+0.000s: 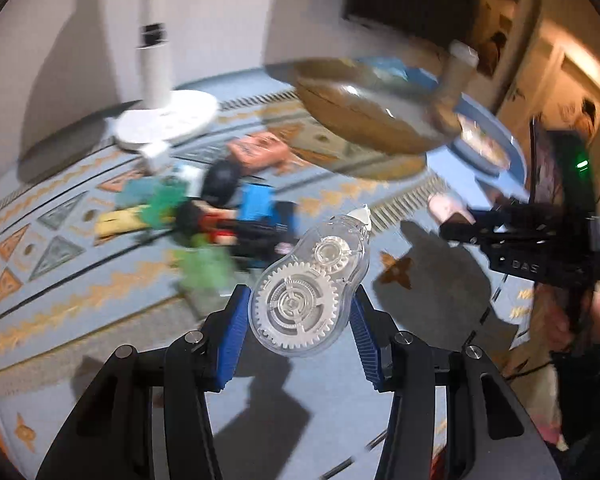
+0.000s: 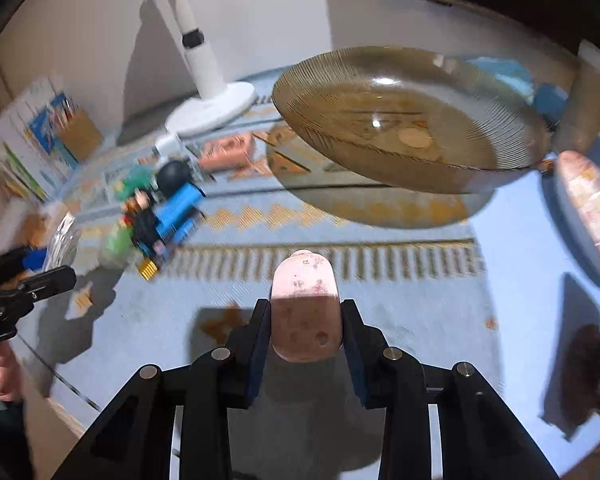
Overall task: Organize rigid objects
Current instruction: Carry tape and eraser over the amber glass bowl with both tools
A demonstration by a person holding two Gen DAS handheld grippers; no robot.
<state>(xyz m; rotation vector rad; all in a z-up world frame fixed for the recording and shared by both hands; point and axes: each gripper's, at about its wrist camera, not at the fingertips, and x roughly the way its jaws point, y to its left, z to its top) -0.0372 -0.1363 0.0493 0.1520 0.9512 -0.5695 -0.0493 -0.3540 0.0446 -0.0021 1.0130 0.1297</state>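
My left fingers (image 1: 300,312) clamp the clear correction-tape dispenser (image 1: 310,284) by its wide end, above the rug (image 1: 100,300). My right fingers (image 2: 305,320) pinch a pink case (image 2: 304,304), its rounded end poking forward.

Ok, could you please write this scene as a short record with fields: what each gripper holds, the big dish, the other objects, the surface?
left gripper: shut on the clear correction tape dispenser, white gears visible inside
right gripper: shut on the pink oblong piece
dish: brown glass bowl, ahead of both grippers
pile: blue toy train among small toys, blurred
fan: white stand base by the wall
surface: blue patterned cloth
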